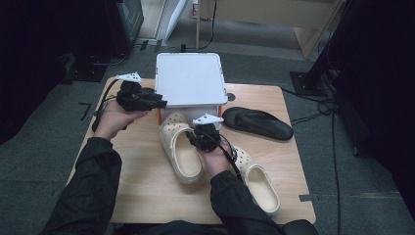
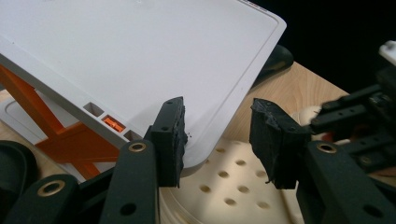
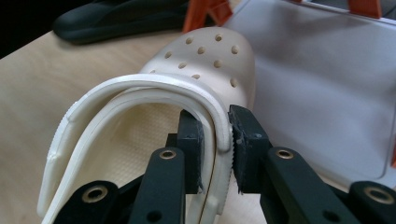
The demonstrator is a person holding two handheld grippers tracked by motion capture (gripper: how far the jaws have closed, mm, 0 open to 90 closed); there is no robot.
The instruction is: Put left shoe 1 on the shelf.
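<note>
Right gripper [image 3: 215,149] reaches forward, clamped on the cream clog's [image 3: 154,107] side rim.

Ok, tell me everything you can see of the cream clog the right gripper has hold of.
The cream clog looks like moulded foam, with round holes across its toe and its heel strap folded forward over the opening. It lies on the wooden table, toe tucked under the raised white lid. The right gripper has its jaws shut on the strap and side wall.
</note>
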